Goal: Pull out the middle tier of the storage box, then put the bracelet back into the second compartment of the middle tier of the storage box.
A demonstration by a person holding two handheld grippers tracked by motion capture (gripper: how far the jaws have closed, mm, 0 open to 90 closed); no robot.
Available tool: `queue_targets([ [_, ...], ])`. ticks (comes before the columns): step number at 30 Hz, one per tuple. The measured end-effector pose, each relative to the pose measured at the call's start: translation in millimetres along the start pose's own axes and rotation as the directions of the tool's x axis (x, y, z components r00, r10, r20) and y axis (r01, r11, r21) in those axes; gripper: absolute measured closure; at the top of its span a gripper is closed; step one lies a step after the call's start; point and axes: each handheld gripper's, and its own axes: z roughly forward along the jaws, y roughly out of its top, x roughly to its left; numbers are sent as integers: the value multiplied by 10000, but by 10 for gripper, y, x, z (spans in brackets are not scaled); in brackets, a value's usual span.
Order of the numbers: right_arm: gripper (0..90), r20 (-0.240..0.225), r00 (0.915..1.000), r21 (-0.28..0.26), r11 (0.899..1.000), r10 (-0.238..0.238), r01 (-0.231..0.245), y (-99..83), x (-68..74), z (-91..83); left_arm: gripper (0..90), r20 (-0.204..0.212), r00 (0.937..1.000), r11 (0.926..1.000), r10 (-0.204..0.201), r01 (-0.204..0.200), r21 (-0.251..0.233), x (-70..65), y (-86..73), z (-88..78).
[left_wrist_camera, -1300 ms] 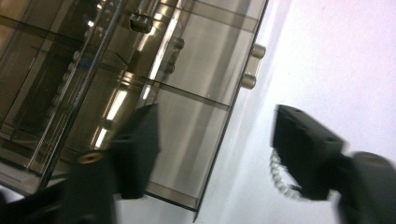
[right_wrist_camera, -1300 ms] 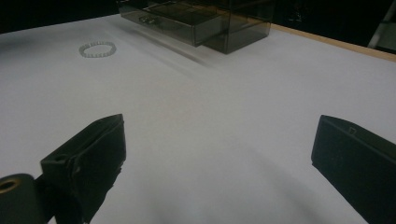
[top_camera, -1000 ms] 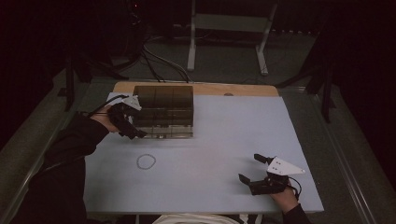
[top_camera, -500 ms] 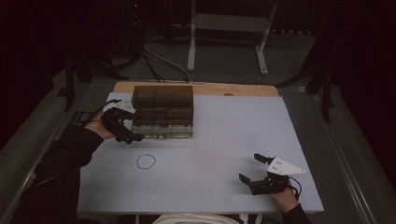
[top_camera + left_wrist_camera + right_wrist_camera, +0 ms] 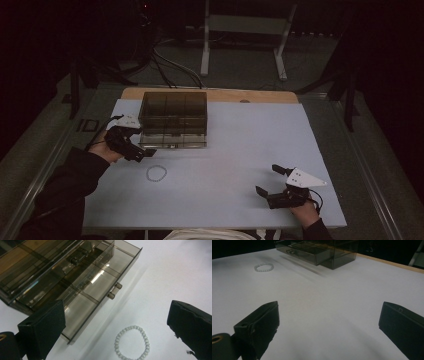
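A smoky clear plastic drawer box (image 5: 173, 117) stands at the back left of the white table; its bottom drawer (image 5: 100, 287) is pulled out and looks empty. A white bead bracelet (image 5: 156, 173) (image 5: 132, 343) (image 5: 263, 267) lies flat on the table in front of the box. My left gripper (image 5: 140, 151) (image 5: 115, 322) is open just left of the drawer's front, above and beside the bracelet, holding nothing. Near the front right edge, my right gripper (image 5: 270, 181) (image 5: 328, 322) is open over bare table, far from the box (image 5: 317, 250).
A wooden board edge (image 5: 250, 95) runs along the table's back. Beyond it are cables (image 5: 165, 60) and a metal stand (image 5: 245, 30) on the floor. The white tabletop (image 5: 240, 145) spreads wide between the two grippers.
My left gripper has drawn back from the box toward the front left, and the bottom drawer now stands pulled out. The right gripper has stayed put.
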Motion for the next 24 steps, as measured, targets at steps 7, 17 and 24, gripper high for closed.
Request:
queue_targets([
  [7,28,-6,10000,-9,10000,17,-17,0,-1,-1,34,22,9987,9979,-501,502,-417,-98,-153,50],
  [17,27,-4,10000,8,10000,39,-39,-1,-1,0,34,-35,9990,9983,-452,450,-382,-282,-409,210],
  [24,28,-11,10000,-14,10000,30,-30,1,-2,-2,33,-28,9965,9949,-834,831,-576,-371,-509,255],
])
